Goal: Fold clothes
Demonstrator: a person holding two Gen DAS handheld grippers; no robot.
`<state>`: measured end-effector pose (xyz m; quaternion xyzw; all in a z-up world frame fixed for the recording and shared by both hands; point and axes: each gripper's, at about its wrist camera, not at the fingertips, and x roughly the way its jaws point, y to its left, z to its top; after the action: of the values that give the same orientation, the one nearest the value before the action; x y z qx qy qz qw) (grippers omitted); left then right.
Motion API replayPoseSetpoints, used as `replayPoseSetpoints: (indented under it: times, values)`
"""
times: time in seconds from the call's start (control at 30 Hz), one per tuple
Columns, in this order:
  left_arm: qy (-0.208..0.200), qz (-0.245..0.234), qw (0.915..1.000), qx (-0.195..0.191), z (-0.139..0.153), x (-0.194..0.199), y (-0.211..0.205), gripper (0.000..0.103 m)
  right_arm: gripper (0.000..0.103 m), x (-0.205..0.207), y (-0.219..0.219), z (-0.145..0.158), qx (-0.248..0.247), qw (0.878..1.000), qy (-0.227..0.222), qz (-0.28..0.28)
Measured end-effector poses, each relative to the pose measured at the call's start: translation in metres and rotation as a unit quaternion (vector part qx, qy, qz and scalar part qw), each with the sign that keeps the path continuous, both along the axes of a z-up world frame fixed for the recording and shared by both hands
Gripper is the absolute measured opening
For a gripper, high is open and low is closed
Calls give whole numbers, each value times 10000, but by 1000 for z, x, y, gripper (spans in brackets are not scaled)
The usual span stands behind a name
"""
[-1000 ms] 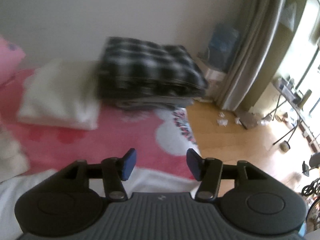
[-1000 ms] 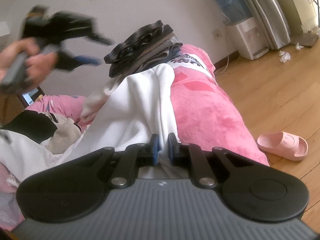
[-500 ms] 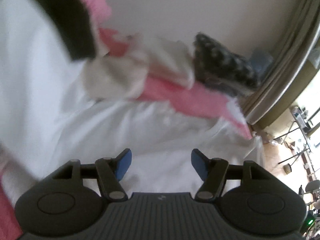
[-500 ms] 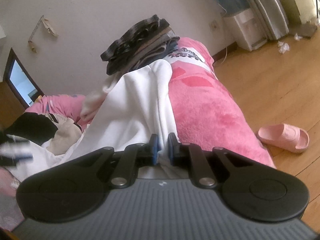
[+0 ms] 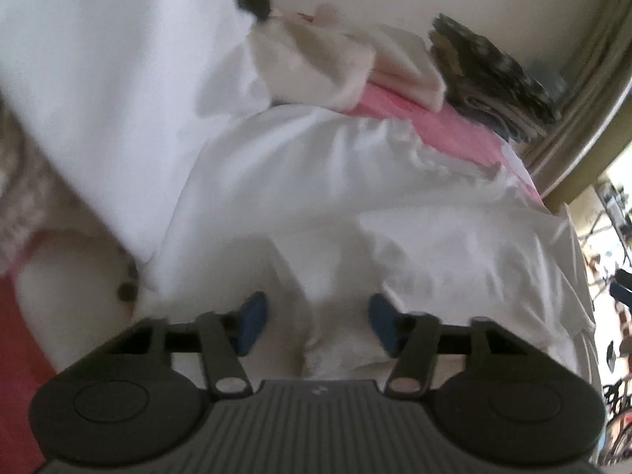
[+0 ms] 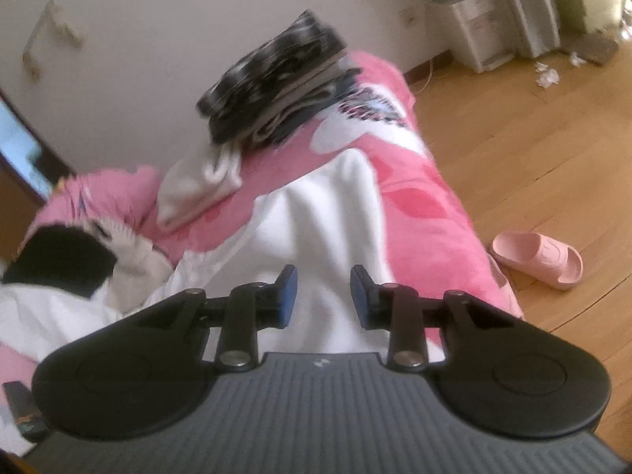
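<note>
A white garment (image 5: 324, 181) lies rumpled across the pink bed cover (image 6: 426, 205). It also shows in the right wrist view (image 6: 328, 213), stretched toward the bed's right edge. My left gripper (image 5: 314, 324) is open, low over a bunched fold of the white garment, with cloth between its blue pads. My right gripper (image 6: 320, 296) is open just above the garment and holds nothing.
A stack of folded clothes topped by a black-and-white plaid piece (image 6: 272, 75) sits at the far end of the bed, with a cream folded piece (image 6: 197, 189) beside it. A black-and-white garment (image 6: 63, 264) lies left. A pink slipper (image 6: 537, 258) is on the wooden floor.
My right gripper has opened and let go of the white garment. My left gripper has swung down from facing the plaid stack to sit close over the white garment, still open.
</note>
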<state>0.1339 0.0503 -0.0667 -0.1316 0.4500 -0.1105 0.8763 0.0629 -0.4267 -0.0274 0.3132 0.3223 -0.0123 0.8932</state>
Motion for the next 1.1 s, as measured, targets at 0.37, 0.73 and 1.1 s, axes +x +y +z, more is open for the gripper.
replayPoseSetpoints:
  times: [0.37,0.73,1.1]
  values:
    - [-670,530,9959,-286,23,10,22,5,30,-20,36,-13,-82,9999,45,76]
    - [-468,749,9959,207,14,16,33,5,30,-33,19,-34,-6,9993,232,-285]
    - [-157,556,9948,834,-4,33,32,10,30,-35,24,-40,-83,9992,383,-101]
